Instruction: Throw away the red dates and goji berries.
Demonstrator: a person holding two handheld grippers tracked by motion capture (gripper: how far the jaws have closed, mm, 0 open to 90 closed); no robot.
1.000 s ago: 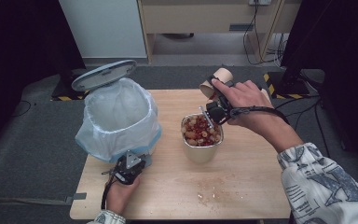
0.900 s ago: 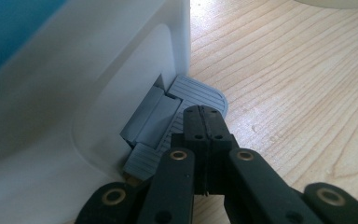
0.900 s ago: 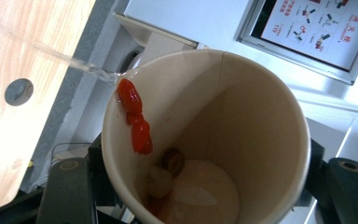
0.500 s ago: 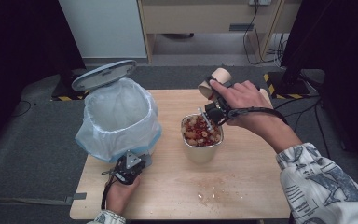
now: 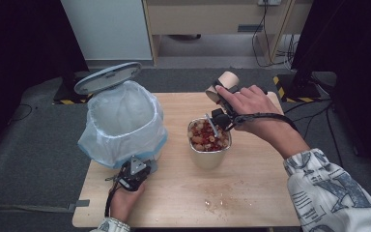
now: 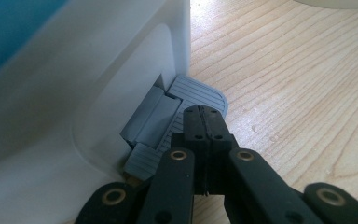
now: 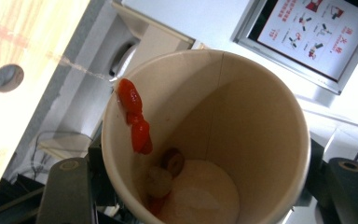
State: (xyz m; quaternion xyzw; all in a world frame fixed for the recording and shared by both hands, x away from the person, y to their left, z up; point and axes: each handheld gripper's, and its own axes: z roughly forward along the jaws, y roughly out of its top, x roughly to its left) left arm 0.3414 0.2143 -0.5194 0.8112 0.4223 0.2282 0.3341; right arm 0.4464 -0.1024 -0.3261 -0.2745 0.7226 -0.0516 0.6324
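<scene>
A white pedal bin [image 5: 123,121] lined with a clear bag stands at the table's left, its grey lid [image 5: 107,77] raised. My left gripper [image 5: 134,171] is low at the bin's foot. In the left gripper view its jaws are shut, and the left gripper [image 6: 204,116] rests its tips on the grey pedal [image 6: 200,93]. My right gripper [image 5: 222,91] is shut on a tan paper cup [image 5: 228,81], held tipped behind a metal container [image 5: 209,154] of red and pale food scraps. Inside the cup [image 7: 242,116], red bits stick to the wall and a few scraps lie at the bottom.
Crumbs and red smears [image 5: 217,198] lie on the wooden table [image 5: 261,203] in front of the container. A wooden cabinet [image 5: 212,19] and cables stand on the floor beyond the table's far edge.
</scene>
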